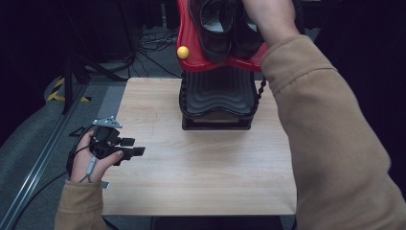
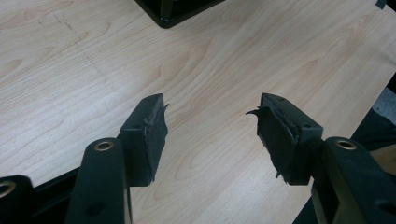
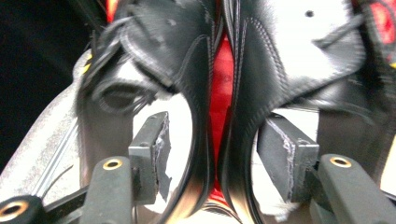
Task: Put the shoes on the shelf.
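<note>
High view: red bag (image 1: 189,43) w/ black shoes (image 1: 225,28), right jaws straddling both, left jaws open.

A light wooden table (image 1: 201,163) stands on grey floor (image 1: 33,139) amid dark surroundings.

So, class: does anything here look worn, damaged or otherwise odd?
Yes. The left gripper has torn pads, with frayed rubber curling off their tips. The right gripper pads look ragged too. Oddly, its jaws sit inside the pair of black shoes, straddling their adjoining sides.
</note>
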